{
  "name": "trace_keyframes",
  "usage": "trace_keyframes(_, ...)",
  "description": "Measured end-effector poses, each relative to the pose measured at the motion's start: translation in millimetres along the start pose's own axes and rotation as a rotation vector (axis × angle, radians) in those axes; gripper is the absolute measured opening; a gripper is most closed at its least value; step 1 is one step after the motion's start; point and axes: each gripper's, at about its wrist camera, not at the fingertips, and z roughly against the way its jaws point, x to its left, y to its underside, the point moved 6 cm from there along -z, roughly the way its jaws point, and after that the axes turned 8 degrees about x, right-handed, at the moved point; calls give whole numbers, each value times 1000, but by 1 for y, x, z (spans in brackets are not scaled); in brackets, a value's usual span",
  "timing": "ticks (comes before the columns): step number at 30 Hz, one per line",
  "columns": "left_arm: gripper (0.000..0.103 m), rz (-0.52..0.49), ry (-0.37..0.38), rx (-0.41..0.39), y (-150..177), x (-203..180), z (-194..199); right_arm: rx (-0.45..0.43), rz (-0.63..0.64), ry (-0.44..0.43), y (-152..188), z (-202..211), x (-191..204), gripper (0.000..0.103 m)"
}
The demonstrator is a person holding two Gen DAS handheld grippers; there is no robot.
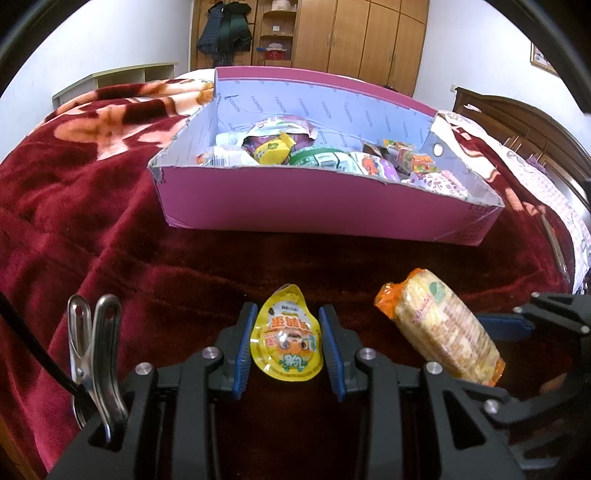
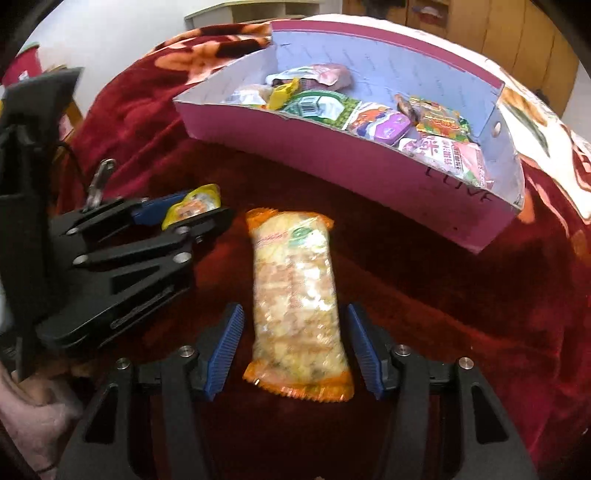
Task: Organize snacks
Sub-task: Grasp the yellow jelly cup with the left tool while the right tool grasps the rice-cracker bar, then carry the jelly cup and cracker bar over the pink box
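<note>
A small yellow snack pouch [image 1: 285,341] lies on the dark red blanket between the blue pads of my left gripper [image 1: 288,314]. The pads stand close on both sides of it, and it rests on the blanket. It also shows in the right wrist view [image 2: 192,205]. A long cracker pack with orange ends [image 2: 297,306] lies between the wide-open pads of my right gripper [image 2: 295,321], with gaps on both sides. It also shows in the left wrist view [image 1: 441,325]. A pink box [image 1: 325,210] holding several snacks stands beyond both.
The red flowered blanket [image 1: 92,184] covers the bed. A wooden headboard [image 1: 524,122] is at the right, wardrobes [image 1: 362,33] at the back. A metal clip [image 1: 94,350] sits on my left gripper. The pink box also shows in the right wrist view [image 2: 332,162].
</note>
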Motion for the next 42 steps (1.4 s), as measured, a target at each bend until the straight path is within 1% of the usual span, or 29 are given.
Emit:
trace_keyframes(4, 36, -1, -2, 0, 0, 0, 0, -53, -90, -46, -2, -5, -10, 59)
trace_keyframes(5, 35, -1, -2, 0, 0, 0, 0, -80, -110, -50, -1, -7, -12, 59)
trace_keyframes(7, 35, -2, -6, 0, 0, 0, 0, -123, -132, -44, 4, -9, -13, 60)
trace_keyframes(8, 35, -3, -9, 0, 0, 1, -1, -157, -134, -28, 7, -9, -12, 60)
trace_keyframes(10, 36, -8, -17, -2, 0, 0, -1, -193, -136, -7, 10, -8, -10, 59)
trace_keyframes(14, 35, -11, -21, -6, 0, -1, 0, -219, -147, 9, 11, -6, -11, 53)
trace_keyframes(17, 35, -12, -22, -9, 0, -1, 0, -246, -160, 8, 18, 0, -13, 47)
trace_keyframes(18, 35, -12, -22, -10, 0, -1, 1, -256, -166, 6, 19, 2, -14, 43)
trace_keyframes(19, 35, -12, -23, -12, 0, -2, 1, -267, -173, 3, 20, 4, -15, 42)
trace_keyframes(23, 35, -13, -16, -29, 0, -2, 8, -296, -189, -15, 20, 9, -17, 41)
trace_keyframes(28, 35, 1, 16, -58, -2, -2, 22, -350, -187, -39, 24, 24, -14, 40)
trace_keyframes(32, 35, 2, 29, -97, -6, -3, 38, -385, -184, -54, 20, 33, -8, 40)
trace_keyframes(38, 35, -11, 46, -149, -16, -9, 60, -405, -177, -84, 16, 42, -5, 40)
trace_keyframes(42, 35, -17, 39, -170, -26, -11, 67, -423, -172, -76, 12, 51, -6, 40)
